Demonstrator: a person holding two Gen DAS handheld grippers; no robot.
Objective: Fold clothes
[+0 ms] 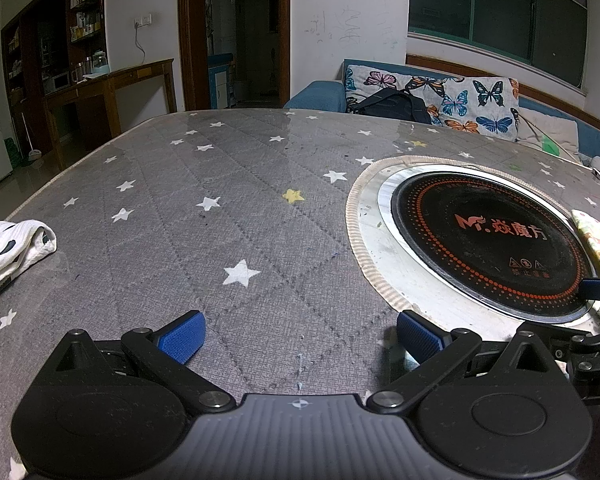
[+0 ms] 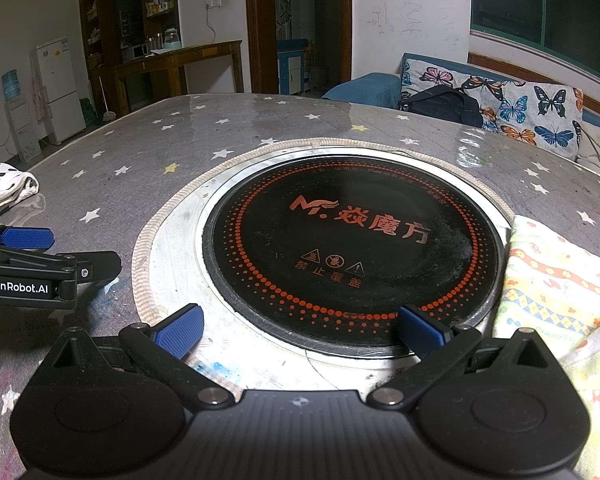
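A white garment with dark spots (image 1: 8, 246) lies bunched at the table's left edge; it also shows in the right wrist view (image 2: 4, 186). A pale yellow patterned garment (image 2: 560, 292) lies at the right of the cooktop, its edge showing in the left wrist view (image 1: 598, 240). My left gripper (image 1: 300, 338) is open and empty above the grey star cloth, and shows at the left of the right wrist view (image 2: 28, 248). My right gripper (image 2: 300, 330) is open and empty above the cooktop's near rim, just left of the patterned garment.
A round black induction cooktop (image 2: 352, 248) is set into the table, which is covered in grey star-print cloth (image 1: 220, 220). A sofa with a butterfly cover (image 1: 452, 96) and a black bag (image 1: 396, 106) stands behind. A wooden sideboard (image 1: 100, 92) is at back left.
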